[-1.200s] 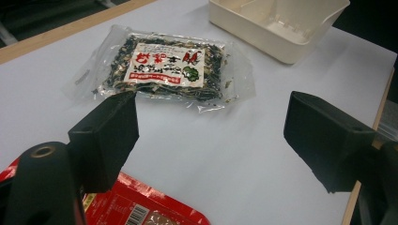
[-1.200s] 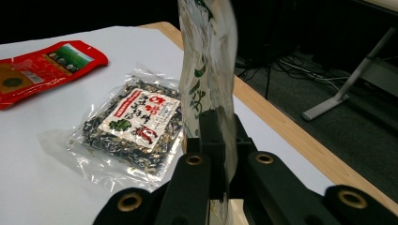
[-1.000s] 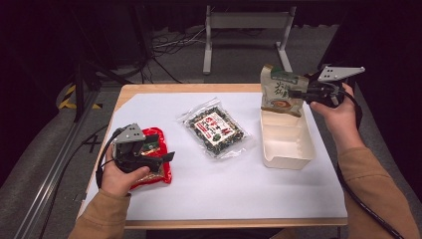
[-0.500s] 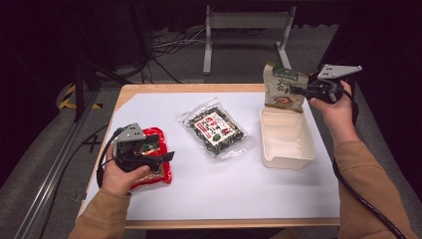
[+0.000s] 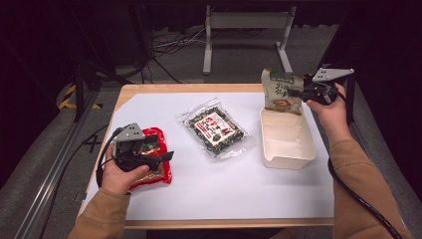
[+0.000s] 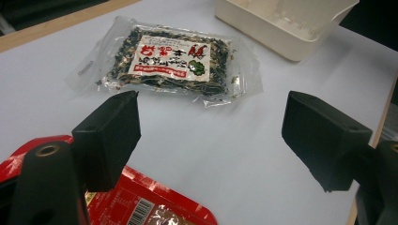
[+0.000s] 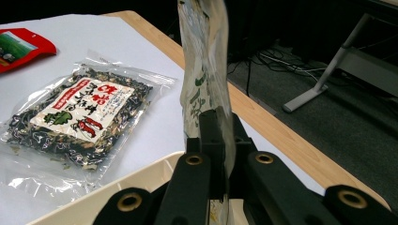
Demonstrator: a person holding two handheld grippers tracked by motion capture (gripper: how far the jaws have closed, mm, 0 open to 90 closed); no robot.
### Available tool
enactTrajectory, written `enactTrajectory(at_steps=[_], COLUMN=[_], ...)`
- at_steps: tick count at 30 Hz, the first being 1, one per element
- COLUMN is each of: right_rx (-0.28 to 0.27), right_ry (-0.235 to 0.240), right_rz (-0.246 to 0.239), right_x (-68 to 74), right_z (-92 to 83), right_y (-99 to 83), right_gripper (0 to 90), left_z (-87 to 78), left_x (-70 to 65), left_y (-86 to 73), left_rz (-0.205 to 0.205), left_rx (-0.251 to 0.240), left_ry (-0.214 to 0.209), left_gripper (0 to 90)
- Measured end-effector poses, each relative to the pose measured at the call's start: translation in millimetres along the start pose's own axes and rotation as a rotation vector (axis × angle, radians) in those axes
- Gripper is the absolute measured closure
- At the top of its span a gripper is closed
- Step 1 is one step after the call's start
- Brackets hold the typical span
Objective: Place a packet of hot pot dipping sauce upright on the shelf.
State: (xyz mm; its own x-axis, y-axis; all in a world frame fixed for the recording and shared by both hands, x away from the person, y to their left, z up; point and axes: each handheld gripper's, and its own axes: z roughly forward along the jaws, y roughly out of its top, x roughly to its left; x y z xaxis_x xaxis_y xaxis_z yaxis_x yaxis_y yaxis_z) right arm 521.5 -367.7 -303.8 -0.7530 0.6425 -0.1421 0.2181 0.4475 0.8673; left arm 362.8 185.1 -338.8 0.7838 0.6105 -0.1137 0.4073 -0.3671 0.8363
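My right gripper (image 5: 300, 92) is shut on a tan and green pouch (image 5: 279, 91), holding it upright over the far end of a cream tray (image 5: 288, 159). In the right gripper view, the jaws (image 7: 218, 136) pinch the pouch (image 7: 204, 61) near its lower edge, above the tray rim (image 7: 117, 187). My left gripper (image 5: 161, 159) rests open over a red packet (image 5: 156, 134) at the left of the table. The left gripper view has its jaws (image 6: 216, 136) wide apart with nothing between them and the red packet (image 6: 155, 206) just below.
A clear packet of dark dried food with a red and white label (image 5: 215, 128) lies on the white sheet between the red packet and the tray. It also appears in the left gripper view (image 6: 169, 61) and the right gripper view (image 7: 80, 112). A metal stand (image 5: 249, 22) is on the floor beyond the table.
My right gripper has sunk a little with the pouch, bringing it closer to the tray's far end. The left gripper has stayed in place.
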Motion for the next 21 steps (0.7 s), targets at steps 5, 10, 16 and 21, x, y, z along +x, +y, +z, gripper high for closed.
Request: enactTrajectory(at_steps=[5,10,16,21], right_rx=[0.012,0.024,0.033,0.031], right_ry=[0.000,-0.004,-0.002,-0.001], right_rz=[-0.003,-0.005,0.001,0.009], right_x=[-0.4,-1.6,-2.4,-2.4], right_z=[5.1,8.3,12.0,14.8], right_y=[-2.9,-5.8,-9.3,-12.0], right_gripper=[89.1,89.0,88.9,88.8], left_z=[0.7,0.8,1.4,1.3], left_x=[0.9,2.3,3.2,3.6], left_y=[-0.4,-0.9,-1.6,-1.6], left_rz=[0.000,0.003,-0.005,-0.003], left_rx=[0.004,0.005,0.004,0.007], left_ry=[-0.002,0.003,0.000,0.002], left_gripper=[20.2,20.2,20.2,20.2])
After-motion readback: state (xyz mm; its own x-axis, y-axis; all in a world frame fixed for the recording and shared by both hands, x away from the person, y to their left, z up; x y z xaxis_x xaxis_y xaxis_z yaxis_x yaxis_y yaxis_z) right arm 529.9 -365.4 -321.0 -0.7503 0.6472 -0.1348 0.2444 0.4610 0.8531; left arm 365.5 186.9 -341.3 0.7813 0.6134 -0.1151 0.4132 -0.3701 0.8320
